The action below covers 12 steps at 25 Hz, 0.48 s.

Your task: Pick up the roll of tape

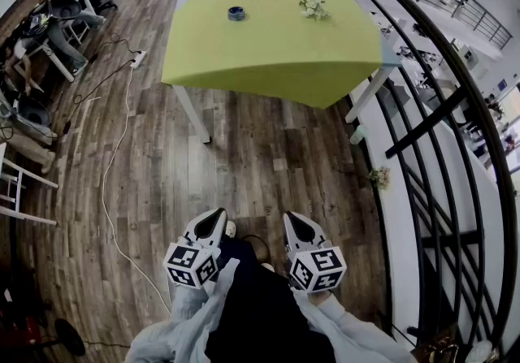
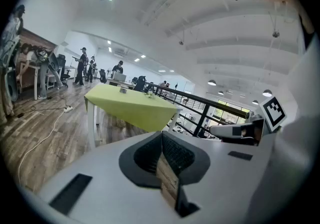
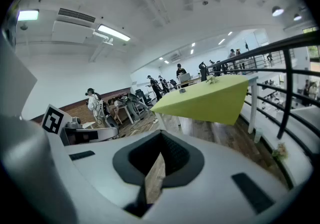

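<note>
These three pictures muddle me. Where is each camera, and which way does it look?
Head view: on the person's head, looking down at floor, table, sleeves, left gripper, right gripper.
Left gripper view: on the left gripper, looking along its shut jaws toward the table; right gripper beside.
Right gripper view: on the right gripper, facing the table too; left gripper beside.
Shared: all show the table and roll of tape.

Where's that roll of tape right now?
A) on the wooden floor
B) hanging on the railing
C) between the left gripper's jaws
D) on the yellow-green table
D: the roll of tape lies on the yellow-green table, near a small bunch of flowers, far from the left gripper and right gripper.
</note>
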Available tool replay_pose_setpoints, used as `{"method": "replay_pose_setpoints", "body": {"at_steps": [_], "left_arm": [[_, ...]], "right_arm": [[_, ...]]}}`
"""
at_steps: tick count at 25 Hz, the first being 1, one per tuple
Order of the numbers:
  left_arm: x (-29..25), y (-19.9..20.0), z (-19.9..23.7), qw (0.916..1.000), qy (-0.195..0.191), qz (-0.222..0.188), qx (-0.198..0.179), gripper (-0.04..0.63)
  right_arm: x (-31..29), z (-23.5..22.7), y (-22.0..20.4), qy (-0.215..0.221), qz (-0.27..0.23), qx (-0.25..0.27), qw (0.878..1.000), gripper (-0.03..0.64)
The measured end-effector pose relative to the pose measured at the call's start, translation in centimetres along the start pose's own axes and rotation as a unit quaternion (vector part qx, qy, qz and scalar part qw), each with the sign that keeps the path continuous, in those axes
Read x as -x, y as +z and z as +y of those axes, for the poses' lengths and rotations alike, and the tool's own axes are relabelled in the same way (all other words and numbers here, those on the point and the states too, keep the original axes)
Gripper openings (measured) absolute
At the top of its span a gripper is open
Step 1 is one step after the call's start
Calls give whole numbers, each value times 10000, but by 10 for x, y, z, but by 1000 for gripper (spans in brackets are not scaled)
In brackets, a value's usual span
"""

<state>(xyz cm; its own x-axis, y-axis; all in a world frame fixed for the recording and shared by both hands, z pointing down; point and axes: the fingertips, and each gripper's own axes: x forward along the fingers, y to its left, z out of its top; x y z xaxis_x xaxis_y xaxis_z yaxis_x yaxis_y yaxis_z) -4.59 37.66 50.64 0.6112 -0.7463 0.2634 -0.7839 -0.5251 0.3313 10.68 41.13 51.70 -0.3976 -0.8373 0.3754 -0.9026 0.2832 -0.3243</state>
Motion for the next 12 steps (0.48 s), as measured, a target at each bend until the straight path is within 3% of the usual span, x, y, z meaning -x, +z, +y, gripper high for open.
{"method": "replay_pose_setpoints", "body": {"at_steps": [6,12], "left_arm": [[33,-6,-10,9997,183,-136,66,17],[55,2,-14,9991,294,-283,-129,17]], "right_arm": [[32,11,-11,26,-108,-145,9998,8],[40,25,-10,123,-177,53,9998,8]]}}
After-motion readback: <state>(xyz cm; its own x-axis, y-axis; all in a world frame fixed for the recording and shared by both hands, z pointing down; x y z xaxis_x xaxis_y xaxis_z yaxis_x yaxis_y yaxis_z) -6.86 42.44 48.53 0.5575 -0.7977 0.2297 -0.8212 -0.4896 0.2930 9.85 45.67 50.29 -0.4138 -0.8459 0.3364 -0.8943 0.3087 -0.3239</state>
